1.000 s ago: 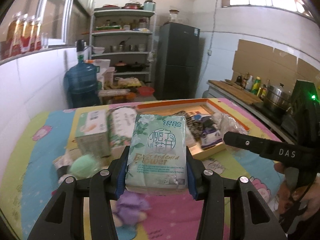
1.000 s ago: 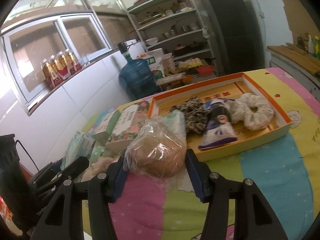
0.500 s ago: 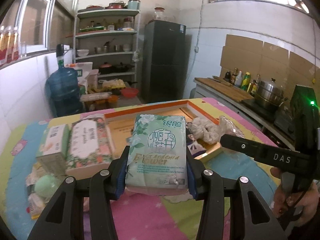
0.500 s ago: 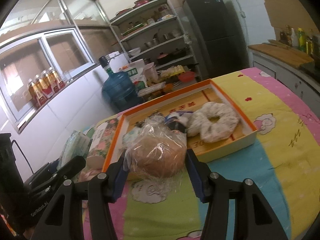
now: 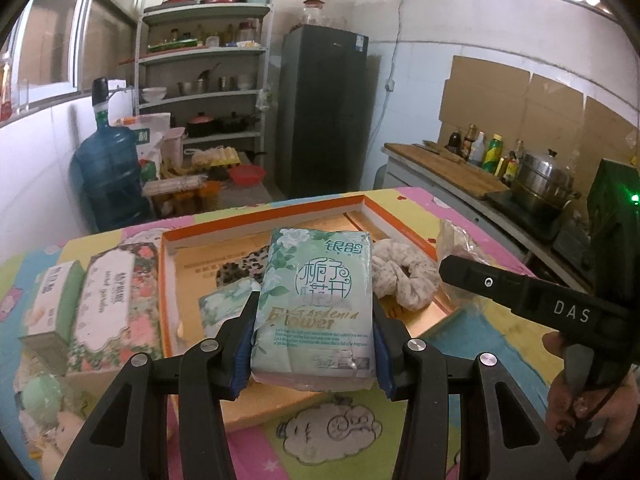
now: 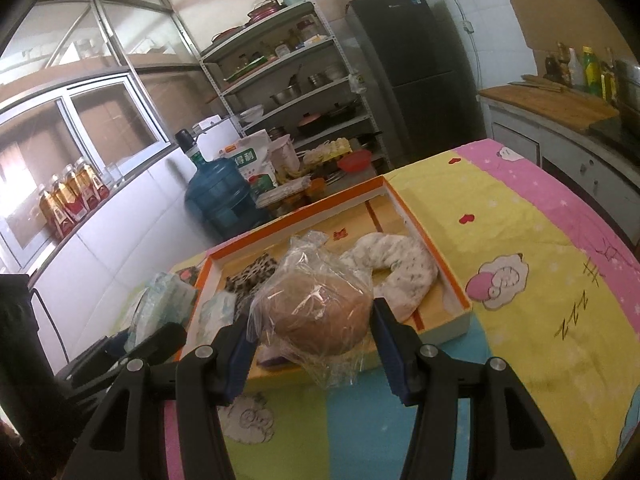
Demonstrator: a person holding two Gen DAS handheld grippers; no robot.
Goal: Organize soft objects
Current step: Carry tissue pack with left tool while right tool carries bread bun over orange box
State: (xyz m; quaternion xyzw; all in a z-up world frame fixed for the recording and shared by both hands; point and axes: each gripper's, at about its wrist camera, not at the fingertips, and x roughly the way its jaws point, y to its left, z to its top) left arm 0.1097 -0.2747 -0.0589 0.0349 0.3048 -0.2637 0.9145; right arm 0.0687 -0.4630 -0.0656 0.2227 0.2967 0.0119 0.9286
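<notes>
My left gripper (image 5: 314, 344) is shut on a green tissue pack (image 5: 316, 304) and holds it over the near edge of the orange-rimmed tray (image 5: 260, 220). My right gripper (image 6: 310, 346) is shut on a bagged bread bun (image 6: 320, 314) above the tray's near edge (image 6: 448, 276). In the tray lie a white floral scrunchie (image 5: 404, 276), a leopard-print cloth (image 5: 244, 268) and a small tissue pack (image 5: 224, 304). The right gripper also shows in the left wrist view (image 5: 520, 292), to the right.
Two tissue boxes (image 5: 108, 300) stand left of the tray, with a green ball (image 5: 40, 396) nearer me. The table has a colourful cartoon cloth (image 6: 540, 280). Behind stand a water jug (image 5: 108, 176), shelves (image 5: 200, 80) and a fridge (image 5: 324, 112).
Both grippers have moved right and forward with their loads, from beside the tissue boxes to the tray's near edge. The purple toy has dropped out of view.
</notes>
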